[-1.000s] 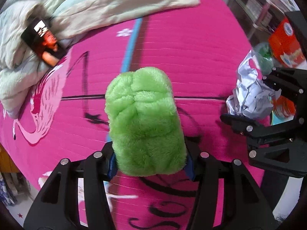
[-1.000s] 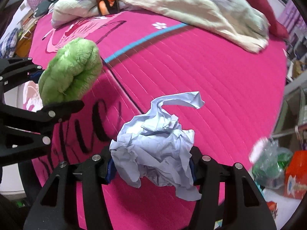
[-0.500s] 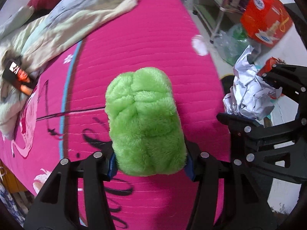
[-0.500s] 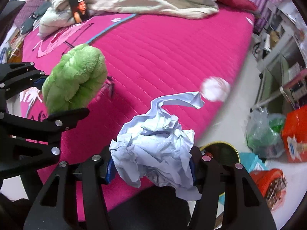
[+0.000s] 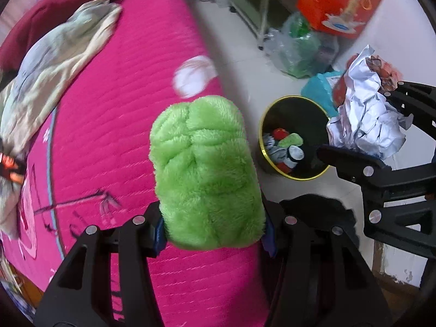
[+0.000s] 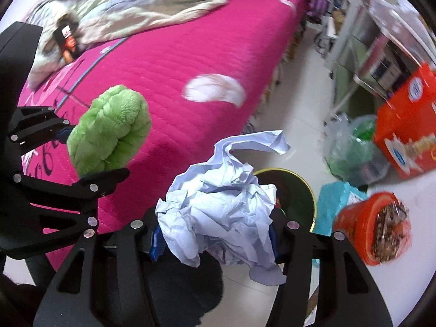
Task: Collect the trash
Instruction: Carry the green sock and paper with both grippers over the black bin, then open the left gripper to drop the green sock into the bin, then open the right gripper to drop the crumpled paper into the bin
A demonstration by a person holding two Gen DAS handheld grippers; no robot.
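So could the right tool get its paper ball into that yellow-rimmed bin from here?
Probably yes. The right tool grips the crumpled paper beside the open bin, with bare floor around it; the left tool and its green plush stay off to the side.

Two downward wrist views, shared yellow-rimmed bin (image 5: 294, 136).

plush toy (image 5: 204, 174): 1 | paper wad (image 6: 220, 212): 1 | bin (image 5: 293, 102): 1

- White lump (image 5: 194, 76) near the bed (image 5: 130, 125) edge: blurred, unidentifiable.
- Paper (image 6: 220, 212) hides much of the bin (image 6: 299, 188).
- Orange box (image 5: 340, 2) cut off at the frame edge.
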